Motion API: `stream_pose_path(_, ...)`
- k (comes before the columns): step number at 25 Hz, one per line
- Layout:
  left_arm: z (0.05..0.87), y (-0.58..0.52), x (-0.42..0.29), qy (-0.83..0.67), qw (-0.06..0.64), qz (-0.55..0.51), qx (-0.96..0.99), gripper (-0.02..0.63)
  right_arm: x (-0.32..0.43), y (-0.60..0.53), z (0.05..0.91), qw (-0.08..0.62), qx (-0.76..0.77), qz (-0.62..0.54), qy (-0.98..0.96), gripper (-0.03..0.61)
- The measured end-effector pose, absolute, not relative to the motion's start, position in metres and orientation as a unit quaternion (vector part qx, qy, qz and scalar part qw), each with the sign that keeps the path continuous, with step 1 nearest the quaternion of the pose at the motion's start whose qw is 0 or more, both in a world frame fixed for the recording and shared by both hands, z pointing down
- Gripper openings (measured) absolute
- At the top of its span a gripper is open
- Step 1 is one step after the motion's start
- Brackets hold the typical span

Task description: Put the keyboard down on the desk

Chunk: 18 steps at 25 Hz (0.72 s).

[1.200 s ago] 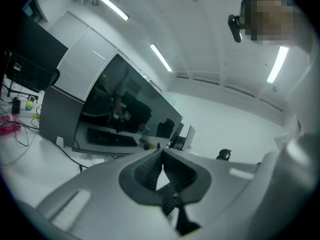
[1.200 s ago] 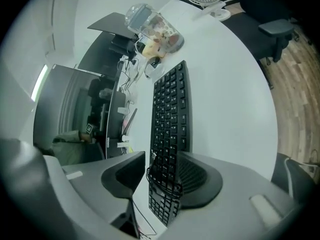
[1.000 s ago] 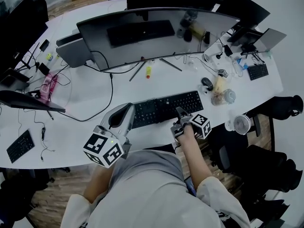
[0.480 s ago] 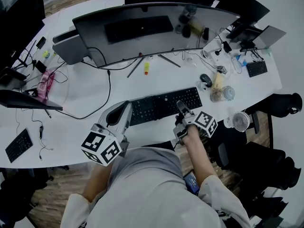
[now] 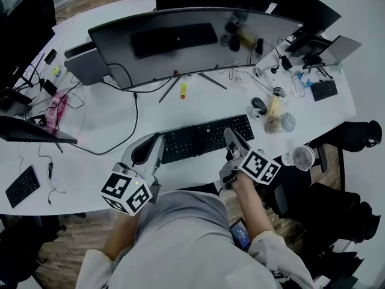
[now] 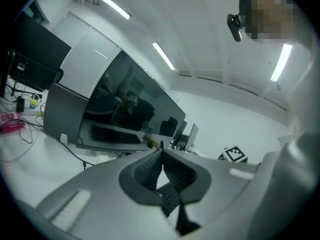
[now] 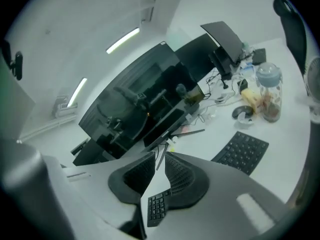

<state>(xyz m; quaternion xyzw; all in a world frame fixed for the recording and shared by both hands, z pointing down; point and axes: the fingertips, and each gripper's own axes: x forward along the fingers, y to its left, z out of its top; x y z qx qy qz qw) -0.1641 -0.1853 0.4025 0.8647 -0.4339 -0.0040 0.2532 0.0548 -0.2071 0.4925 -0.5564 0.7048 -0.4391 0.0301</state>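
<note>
Looking down in the head view, the keyboard [image 5: 201, 138] lies flat on the desk [image 5: 102, 119] and close to the desk's near edge. The curved monitor [image 5: 192, 38] stands well beyond the keyboard, and a mouse [image 5: 258, 105] and a jar [image 5: 287, 122] sit just past its right end. The left gripper [image 5: 160, 139] reaches over the keyboard's left end from the near side, and the right gripper [image 5: 229, 133] reaches over its right part. By the look of it, the keyboard is already down.

In the left gripper view, the left gripper [image 6: 161, 151] has its pads closed against each other at the tips, with nothing pinched there. A patch of the keyboard [image 6: 170, 199] shows through the hollow behind the pads. It seems to lie underneath them and not to be clamped.

In the right gripper view, the right gripper [image 7: 160, 156] is closing, with only a thin slit left at the tips. Keys of the keyboard [image 7: 157, 206] show in the gap behind the tips, and more of it lies off to the right of the jaw. No pad visibly bears on it, so this gripper seems to hold nothing.

The danger is how close the jaws are to the keys. Closing this low could nip a keycap, and lifting away would then tug the keyboard up or skew it. A backward drag from either gripper could also slide the keyboard over the near edge of the desk. A sideways shove could push its right end into the mouse or jar.
</note>
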Motion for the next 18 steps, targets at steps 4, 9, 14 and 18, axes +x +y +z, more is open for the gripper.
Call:
stream_pose_path(4, 0.402, -0.185, -0.165, -0.443, 0.246, -0.003, 0.862, 0.000, 0.049, -0.208, 0.473, -0.012, -0.564, -0.370, 0.738, 0.054)
stream_pose_path(9, 0.401, -0.184, -0.168, -0.451, 0.246, -0.007, 0.858, 0.000, 0.040, -0.209, 0.454, -0.053, -0.567, -0.298, 0.767, 0.051)
stream_pose_path(14, 0.402, -0.182, -0.171, -0.461, 0.236, 0.005, 0.855, 0.000, 0.034, -0.203, 0.441, -0.055, -0.560, -0.280, 0.777, 0.034)
stream_pose_path(18, 0.400, -0.183, -0.174, -0.475, 0.245, -0.005, 0.845, 0.000, 0.032, -0.197, 0.428, -0.065, -0.562, -0.249, 0.786, 0.025)
